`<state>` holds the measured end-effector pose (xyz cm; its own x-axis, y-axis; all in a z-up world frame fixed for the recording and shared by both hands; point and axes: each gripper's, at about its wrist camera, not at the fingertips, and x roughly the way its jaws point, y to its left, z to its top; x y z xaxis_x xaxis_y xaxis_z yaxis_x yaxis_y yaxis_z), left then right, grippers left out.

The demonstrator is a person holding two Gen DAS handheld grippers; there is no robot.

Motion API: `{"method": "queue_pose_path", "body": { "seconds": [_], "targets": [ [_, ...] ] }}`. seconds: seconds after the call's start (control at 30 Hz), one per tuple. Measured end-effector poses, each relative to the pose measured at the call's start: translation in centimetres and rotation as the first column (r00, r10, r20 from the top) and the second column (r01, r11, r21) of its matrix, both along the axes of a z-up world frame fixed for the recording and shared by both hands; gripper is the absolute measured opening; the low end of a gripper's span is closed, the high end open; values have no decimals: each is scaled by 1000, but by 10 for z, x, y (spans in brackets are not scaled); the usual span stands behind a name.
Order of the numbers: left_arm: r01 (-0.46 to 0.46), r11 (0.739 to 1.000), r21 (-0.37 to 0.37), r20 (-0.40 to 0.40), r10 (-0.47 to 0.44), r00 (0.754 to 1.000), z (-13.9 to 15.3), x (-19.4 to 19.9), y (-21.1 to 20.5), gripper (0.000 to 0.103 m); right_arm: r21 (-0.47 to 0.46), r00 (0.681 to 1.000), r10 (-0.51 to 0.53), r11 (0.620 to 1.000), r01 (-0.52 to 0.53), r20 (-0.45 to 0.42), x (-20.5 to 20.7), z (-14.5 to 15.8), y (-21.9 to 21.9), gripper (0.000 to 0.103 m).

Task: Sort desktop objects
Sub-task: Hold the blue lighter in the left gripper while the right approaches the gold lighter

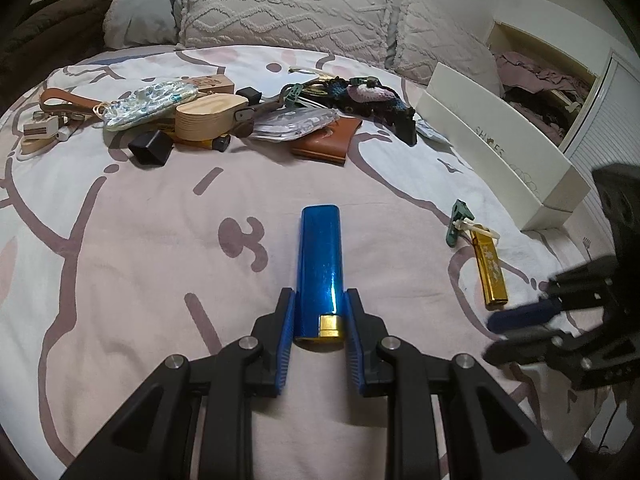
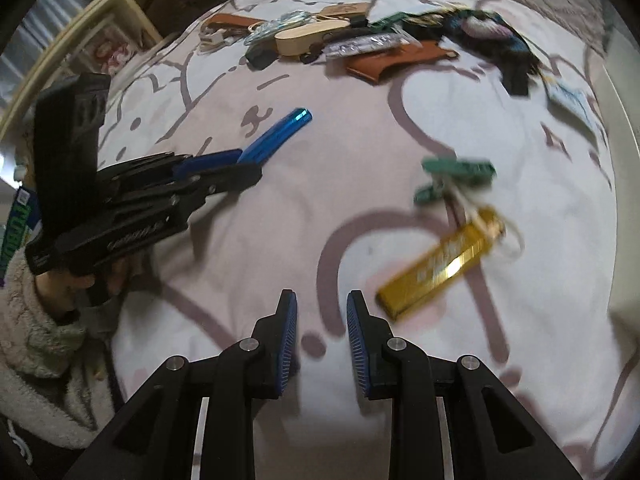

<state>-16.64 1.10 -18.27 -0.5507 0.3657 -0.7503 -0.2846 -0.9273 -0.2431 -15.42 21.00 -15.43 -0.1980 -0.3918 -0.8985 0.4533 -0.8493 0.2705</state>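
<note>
My left gripper [image 1: 321,312] is shut on a shiny blue lighter [image 1: 321,256] with a gold end, held just above the pink bedsheet; it also shows in the right wrist view [image 2: 276,136]. My right gripper [image 2: 322,312] is open and empty, low over the sheet. A gold lighter [image 2: 436,264] with a green clip keyring [image 2: 456,172] lies just right of its fingers. In the left wrist view the gold lighter [image 1: 491,276] lies at the right, next to the right gripper [image 1: 520,328].
A pile of small items lies at the far side: wooden case [image 1: 210,116], brown leather wallet [image 1: 326,140], black boxes [image 1: 150,146], shell pouch [image 1: 148,102], crocheted pouch [image 1: 372,96]. A white shoe box [image 1: 500,148] stands at right. Pillows [image 1: 280,4] lie behind.
</note>
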Motion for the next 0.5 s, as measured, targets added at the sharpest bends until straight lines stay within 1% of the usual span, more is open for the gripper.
{"method": "queue_pose_path", "body": {
  "seconds": [0.1, 0.17, 0.2, 0.27, 0.3, 0.33, 0.4, 0.47, 0.5],
  "targets": [
    [-2, 1000, -4, -4, 2, 1000, 0, 1, 1, 24, -12, 997, -70, 998, 70, -12, 8, 6, 9, 26],
    [-5, 1000, -5, -5, 5, 1000, 0, 1, 1, 24, -20, 985, -165, 986, 164, -50, 10, 13, 17, 26],
    [-6, 1000, -5, -5, 6, 1000, 0, 1, 1, 24, -21, 971, -228, 974, 228, -65, 10, 16, 22, 26],
    [-4, 1000, 2, -2, 4, 1000, 0, 1, 0, 25, -36, 929, -363, 932, 362, -73, 10, 17, 34, 26],
    [-1, 1000, 14, 2, 1, 1000, -1, 1, -1, 28, -63, 904, -422, 906, 419, -61, 9, 15, 38, 26],
    [3, 1000, 29, 7, -3, 1000, -1, 1, -2, 30, -72, 886, -461, 886, 457, -50, 7, 12, 40, 26],
    [9, 999, 51, 14, -10, 1000, -2, 1, -3, 35, -67, 861, -507, 861, 504, -39, 2, 5, 38, 26],
    [6, 998, 62, 22, -7, 1000, -3, 1, -4, 35, -62, 844, -535, 845, 532, -43, -3, 2, 37, 26],
    [1, 998, 63, 27, -3, 1000, -3, 1, -5, 35, -61, 830, -555, 831, 552, -59, -6, 1, 36, 26]
  ]
}}
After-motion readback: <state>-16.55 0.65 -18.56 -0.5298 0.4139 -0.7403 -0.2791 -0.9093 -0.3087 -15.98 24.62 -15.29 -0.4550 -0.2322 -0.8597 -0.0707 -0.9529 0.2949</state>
